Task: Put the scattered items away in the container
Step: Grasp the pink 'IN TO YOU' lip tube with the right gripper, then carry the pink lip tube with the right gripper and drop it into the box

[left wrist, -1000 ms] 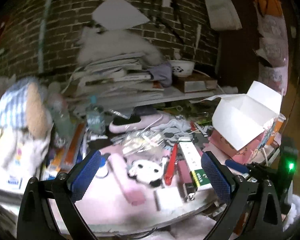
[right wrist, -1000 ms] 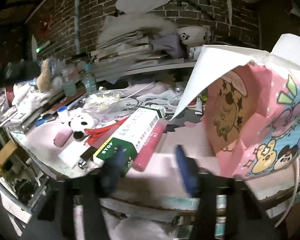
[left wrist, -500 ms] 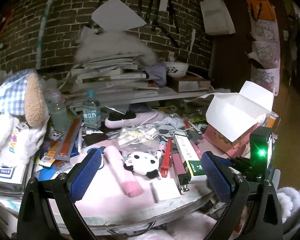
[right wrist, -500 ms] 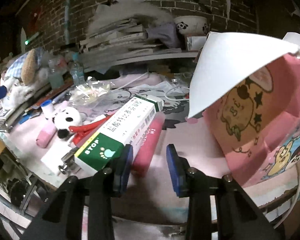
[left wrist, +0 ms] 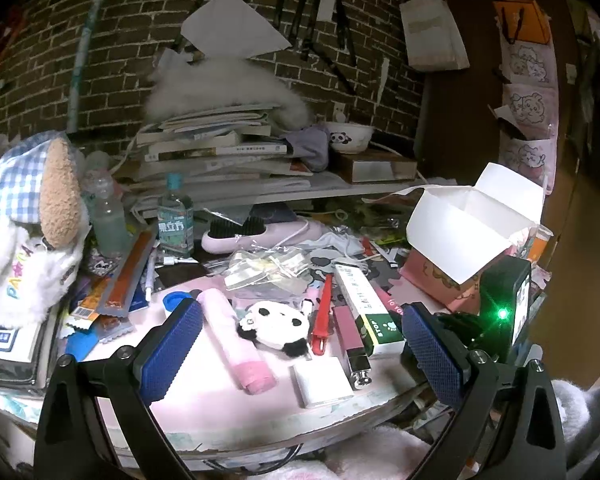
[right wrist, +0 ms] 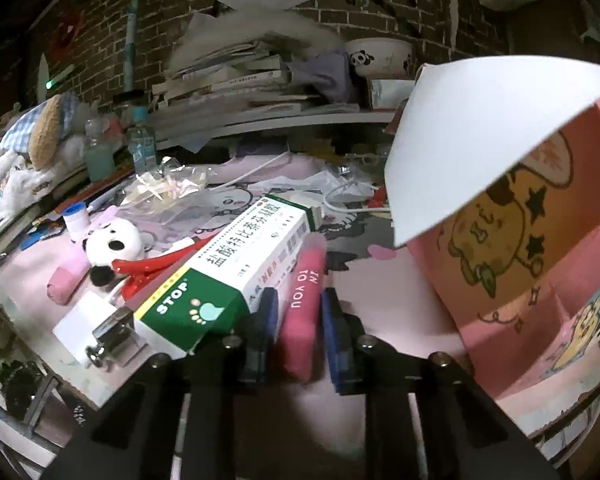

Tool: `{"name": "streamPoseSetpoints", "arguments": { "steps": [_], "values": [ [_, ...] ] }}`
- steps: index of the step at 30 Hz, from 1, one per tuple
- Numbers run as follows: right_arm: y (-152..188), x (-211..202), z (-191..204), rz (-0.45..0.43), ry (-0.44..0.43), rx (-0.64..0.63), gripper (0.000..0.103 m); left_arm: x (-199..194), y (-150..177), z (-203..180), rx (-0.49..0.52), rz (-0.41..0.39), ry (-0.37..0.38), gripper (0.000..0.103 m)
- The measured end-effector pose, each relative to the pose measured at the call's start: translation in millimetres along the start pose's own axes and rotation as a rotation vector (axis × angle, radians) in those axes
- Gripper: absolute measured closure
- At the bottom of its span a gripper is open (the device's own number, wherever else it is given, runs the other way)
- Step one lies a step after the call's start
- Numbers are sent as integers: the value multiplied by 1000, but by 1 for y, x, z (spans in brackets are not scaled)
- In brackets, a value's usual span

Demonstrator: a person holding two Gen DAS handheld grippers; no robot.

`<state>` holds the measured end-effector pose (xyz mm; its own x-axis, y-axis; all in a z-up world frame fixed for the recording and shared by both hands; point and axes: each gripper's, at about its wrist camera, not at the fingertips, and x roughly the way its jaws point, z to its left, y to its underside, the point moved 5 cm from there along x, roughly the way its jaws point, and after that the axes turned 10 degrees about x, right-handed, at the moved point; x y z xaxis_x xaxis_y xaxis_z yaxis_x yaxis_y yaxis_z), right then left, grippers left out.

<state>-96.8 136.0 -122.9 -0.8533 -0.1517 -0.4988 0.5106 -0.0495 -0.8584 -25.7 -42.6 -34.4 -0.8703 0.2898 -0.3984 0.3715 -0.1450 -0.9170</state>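
On a cluttered pink tabletop [right wrist: 380, 292], the right gripper [right wrist: 296, 312] has its jaws clamped on the near end of a pink stick lettered "TO YOU" [right wrist: 306, 280]; the stick lies flat, pressed against a green-and-white medicine carton [right wrist: 236, 264] marked "STOP". The pink cartoon-printed box [right wrist: 540, 240], lid flap up, stands just to the right; the left gripper [left wrist: 296, 348] hovers with jaws wide apart and empty over a panda plush [left wrist: 276, 324] and a pale pink tube [left wrist: 236, 344]. The grip sits at the stick's very end; lifted, it may pivot and slip; the left blue pad [right wrist: 266, 308] could drag the carton along; the overhanging white flap [right wrist: 480, 140] may block entry.
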Motion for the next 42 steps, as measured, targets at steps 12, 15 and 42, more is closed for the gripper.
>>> {"name": "streamPoseSetpoints", "arguments": {
  "steps": [12,15,42],
  "values": [
    [4,-11,2,-58,26,-48,89,-1,-1,-1,-4,-2,3,3],
    [1,-18,3,-85,23,-49,89,-1,-1,-4,-3,-3,4,3],
    [-131,-105,-25,-117,-25,-219,89,23,0,-3,-35,79,19,3]
  ]
}}
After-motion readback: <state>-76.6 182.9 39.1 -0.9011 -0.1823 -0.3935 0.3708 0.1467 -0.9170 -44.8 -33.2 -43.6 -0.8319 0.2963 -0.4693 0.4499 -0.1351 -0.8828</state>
